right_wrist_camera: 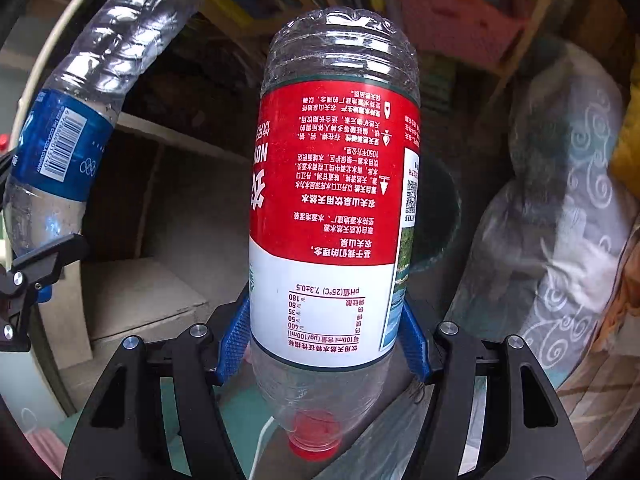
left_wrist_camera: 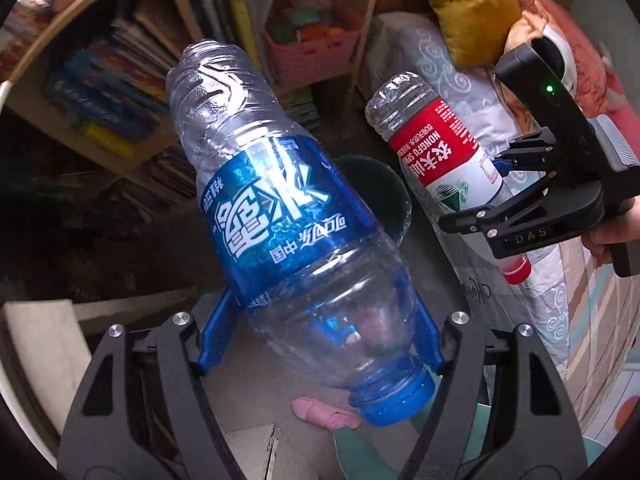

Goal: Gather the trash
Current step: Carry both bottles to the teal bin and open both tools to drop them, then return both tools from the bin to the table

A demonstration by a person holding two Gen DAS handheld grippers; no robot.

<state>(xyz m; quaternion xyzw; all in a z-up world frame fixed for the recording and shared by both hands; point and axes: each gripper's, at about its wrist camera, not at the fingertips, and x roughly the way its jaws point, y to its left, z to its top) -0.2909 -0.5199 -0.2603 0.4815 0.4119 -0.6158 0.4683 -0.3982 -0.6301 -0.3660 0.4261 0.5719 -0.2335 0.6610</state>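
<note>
An empty clear bottle with a blue label [left_wrist_camera: 280, 208] and a blue cap is clamped between the blue pads of my left gripper [left_wrist_camera: 320, 308], cap end nearest the camera. My right gripper [right_wrist_camera: 326, 312] is shut on an empty clear bottle with a red-and-white label [right_wrist_camera: 332, 200], red cap towards the camera. In the left wrist view the right gripper [left_wrist_camera: 480, 192] and the red-label bottle [left_wrist_camera: 440, 148] hang at the right. The blue-label bottle [right_wrist_camera: 68, 132] and left gripper [right_wrist_camera: 40, 256] show at the right wrist view's left edge. A dark green round bin [left_wrist_camera: 384, 192] [right_wrist_camera: 440, 220] stands on the floor below, partly hidden by both bottles.
A wooden bookshelf [left_wrist_camera: 120, 92] full of books with a pink basket [left_wrist_camera: 312, 48] stands behind the bin. To the right lies a rolled patterned quilt [right_wrist_camera: 560, 200] and a yellow cushion [left_wrist_camera: 472, 8]. A cardboard box [right_wrist_camera: 136, 296] sits at the left. A pink slipper [left_wrist_camera: 320, 416] is on the floor.
</note>
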